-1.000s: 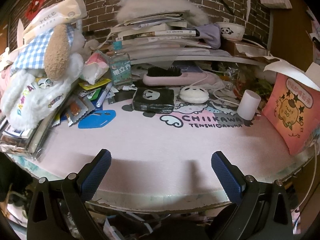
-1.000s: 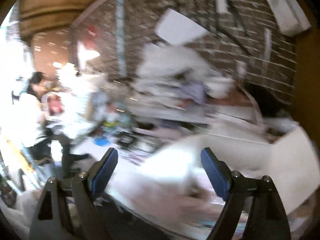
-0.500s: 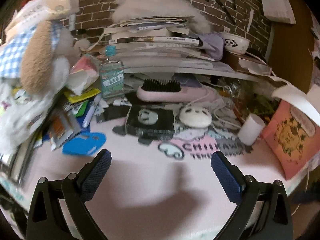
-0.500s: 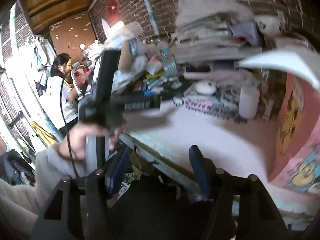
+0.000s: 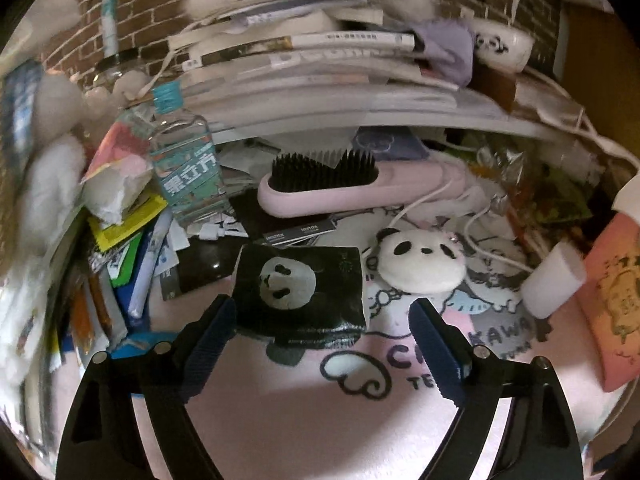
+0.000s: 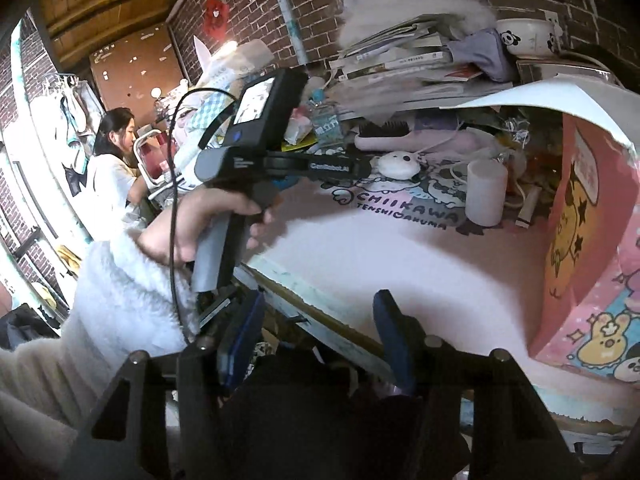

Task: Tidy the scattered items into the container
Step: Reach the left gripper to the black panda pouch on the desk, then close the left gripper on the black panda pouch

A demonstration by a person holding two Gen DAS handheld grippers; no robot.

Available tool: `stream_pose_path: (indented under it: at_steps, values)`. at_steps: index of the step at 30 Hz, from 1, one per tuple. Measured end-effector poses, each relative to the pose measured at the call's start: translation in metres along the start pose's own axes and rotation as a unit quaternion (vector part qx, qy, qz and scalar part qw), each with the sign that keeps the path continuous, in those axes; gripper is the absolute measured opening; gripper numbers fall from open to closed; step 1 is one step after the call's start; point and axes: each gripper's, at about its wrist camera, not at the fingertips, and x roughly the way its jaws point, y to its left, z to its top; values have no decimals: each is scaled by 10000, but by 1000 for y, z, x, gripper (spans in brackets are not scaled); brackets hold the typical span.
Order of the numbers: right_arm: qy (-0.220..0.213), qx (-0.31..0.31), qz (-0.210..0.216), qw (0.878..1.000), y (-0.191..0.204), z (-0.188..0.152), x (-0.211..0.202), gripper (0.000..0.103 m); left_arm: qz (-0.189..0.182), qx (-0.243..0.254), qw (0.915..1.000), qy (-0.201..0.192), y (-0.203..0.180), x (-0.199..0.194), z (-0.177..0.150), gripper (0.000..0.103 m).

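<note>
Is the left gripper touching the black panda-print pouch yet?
Cannot tell. In the left wrist view the open left gripper frames the black panda-print pouch; one finger's tip overlaps the pouch's edge, but contact or a height gap is not plain.

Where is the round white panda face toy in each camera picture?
Left wrist view: the panda face toy lies right of centre on the pink mat, beside the black panda packet, just ahead of the open left gripper.
Right wrist view: the same toy is small, above centre, in front of the pink hairbrush.
Shared landmark: the white cylinder stands to the toy's right in both.
</note>
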Motion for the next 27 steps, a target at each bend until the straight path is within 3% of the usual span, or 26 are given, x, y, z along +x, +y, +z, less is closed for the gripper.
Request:
stream_pose_path:
  at_steps: [6, 10, 12, 19, 23, 24, 25, 27]
  values:
    - [11, 40, 3, 10000, -1, -1, -1, 53, 252, 237, 9994, 45, -5, 12, 5, 77]
    - [10, 54, 8, 10000, -1, -1, -2, 53, 396, 340, 9986, 27, -5, 16, 5, 64]
    - [9, 77, 19, 10000, -2, -1, -2, 53, 350, 333, 9988, 17, -3, 15, 4, 61]
    - [31, 120, 50, 9999, -5, 0, -1, 54, 106, 486, 9988, 42, -8, 9, 0, 36]
    - [29, 84, 57, 9999, -5, 0, -2, 54, 138, 592, 9981, 30, -10, 8, 0, 40]
    - [29, 82, 55, 9999, -5, 0, -2, 54, 173, 600, 9980, -19, -10, 7, 1, 50]
    - [33, 89, 57, 9999, -6, 0, -1, 54, 229, 608, 9978, -88, -10, 6, 1, 67]
    - [46, 101, 63, 9999, -7, -1, -1, 54, 371, 662, 9968, -237, -8, 3, 3, 81]
